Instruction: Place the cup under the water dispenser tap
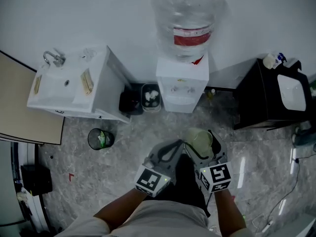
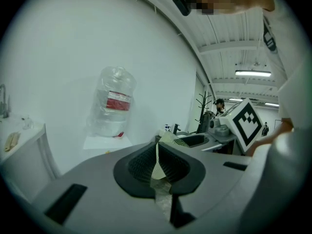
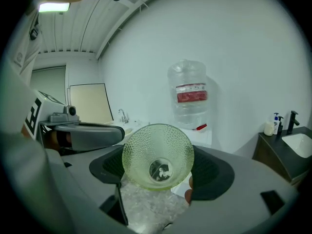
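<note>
While the head view looks down on both grippers held side by side above the grey floor (image 1: 123,149), only the gripper views show how the jaws stand. The right gripper (image 3: 158,165) has its jaws clamped on the green glass cup (image 3: 157,156), one on each side of the dimpled wall. The cup's mouth is turned back toward that camera, so its round base shows deep inside. The left gripper (image 2: 157,150) has its jaws drawn together, with only a thin slit between them and nothing held. Just past their tips, to the right, a dimpled pale-green edge of the cup shows.

From above, the cup sits at the tip of the right jaws, just beside the left jaws. The water dispenser (image 1: 182,85) is white with a clear bottle (image 1: 185,16) on top. It stands against the wall well ahead of both pairs of jaws, apart from the cup. Its tap panel (image 1: 181,89) is plain only in the head view. A sink (image 1: 69,85) lies far left of the jaws and a black cabinet (image 1: 266,98) lies to their right. A small bin (image 1: 100,138) shows in the head view alone.
</note>
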